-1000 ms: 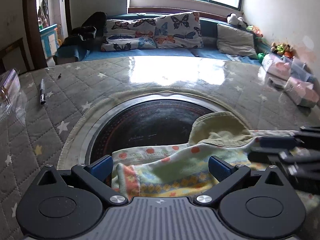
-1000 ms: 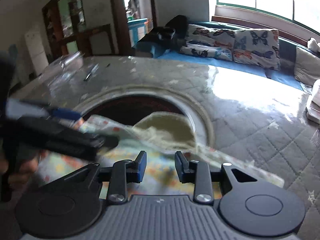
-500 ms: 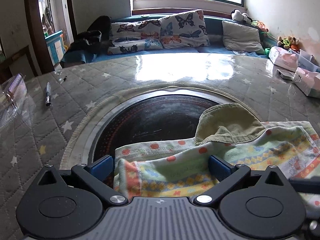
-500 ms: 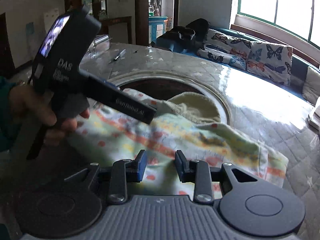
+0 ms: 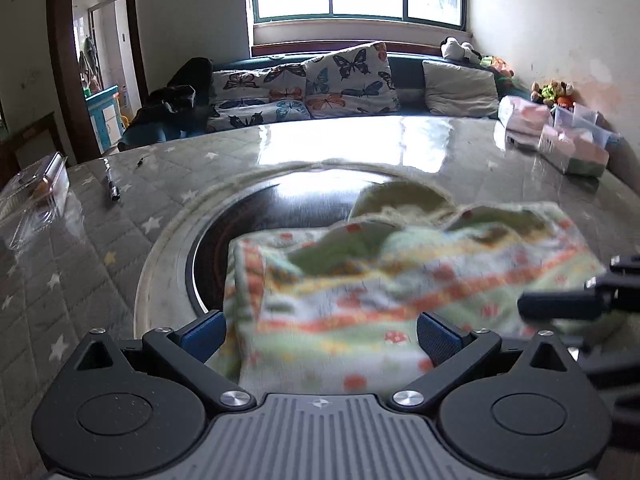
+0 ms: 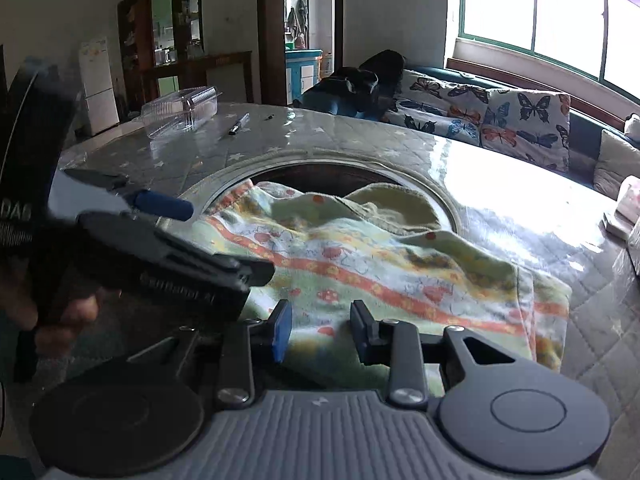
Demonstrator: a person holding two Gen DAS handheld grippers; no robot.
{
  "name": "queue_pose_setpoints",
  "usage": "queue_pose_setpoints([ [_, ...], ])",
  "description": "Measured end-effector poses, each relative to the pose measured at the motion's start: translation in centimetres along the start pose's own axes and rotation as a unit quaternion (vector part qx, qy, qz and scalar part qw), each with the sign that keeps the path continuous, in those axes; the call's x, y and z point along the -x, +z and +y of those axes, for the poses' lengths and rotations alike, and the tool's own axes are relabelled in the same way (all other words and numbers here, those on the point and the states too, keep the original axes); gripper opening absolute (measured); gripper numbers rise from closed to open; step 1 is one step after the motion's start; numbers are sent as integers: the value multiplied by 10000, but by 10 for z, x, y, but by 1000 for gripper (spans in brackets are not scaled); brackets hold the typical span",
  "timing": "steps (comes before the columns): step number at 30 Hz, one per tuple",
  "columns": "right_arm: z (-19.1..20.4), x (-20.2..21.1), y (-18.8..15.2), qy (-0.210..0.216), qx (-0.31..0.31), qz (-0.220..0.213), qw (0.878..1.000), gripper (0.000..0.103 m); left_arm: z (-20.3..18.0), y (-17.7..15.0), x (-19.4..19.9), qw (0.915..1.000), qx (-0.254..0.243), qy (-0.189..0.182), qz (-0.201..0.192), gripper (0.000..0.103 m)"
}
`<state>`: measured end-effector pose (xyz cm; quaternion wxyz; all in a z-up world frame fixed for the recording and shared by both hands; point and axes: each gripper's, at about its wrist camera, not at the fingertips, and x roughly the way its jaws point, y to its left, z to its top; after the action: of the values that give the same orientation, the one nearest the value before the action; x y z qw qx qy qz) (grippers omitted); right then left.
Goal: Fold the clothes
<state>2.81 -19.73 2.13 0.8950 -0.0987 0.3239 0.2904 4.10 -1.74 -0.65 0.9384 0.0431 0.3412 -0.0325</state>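
A pastel garment (image 5: 360, 300) with orange stripes, mushroom prints and an olive lining (image 6: 392, 204) lies crumpled over the dark round inset (image 5: 256, 224) of the table. My left gripper (image 5: 320, 332) is open, its blue pads (image 5: 204, 334) far apart on either side of the garment's near left corner. My right gripper (image 6: 320, 334) hovers over the garment's near edge with its jaws a narrow gap apart; cloth shows through the gap and is not pinched. In the right wrist view a hand holds the left gripper (image 6: 216, 240) at the cloth's left edge.
The quilted star-print table cover (image 5: 80, 240) carries a clear plastic box (image 6: 180, 110) and a pen (image 6: 238, 124) at the far left. Pink and clear boxes (image 5: 560, 144) stand at the far right. A sofa with butterfly cushions (image 5: 344, 76) runs behind the table.
In the right wrist view the left gripper came down from above the garment to its left edge. The right gripper's tip came back in at the right of the left view. The garment looks nearer.
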Motion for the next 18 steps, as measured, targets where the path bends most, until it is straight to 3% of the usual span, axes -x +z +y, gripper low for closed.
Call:
queue_pose_setpoints([
  [18, -29, 26, -28, -506, -479, -96, 9975, 35, 24, -20, 5, 9974, 699, -82, -130, 103],
])
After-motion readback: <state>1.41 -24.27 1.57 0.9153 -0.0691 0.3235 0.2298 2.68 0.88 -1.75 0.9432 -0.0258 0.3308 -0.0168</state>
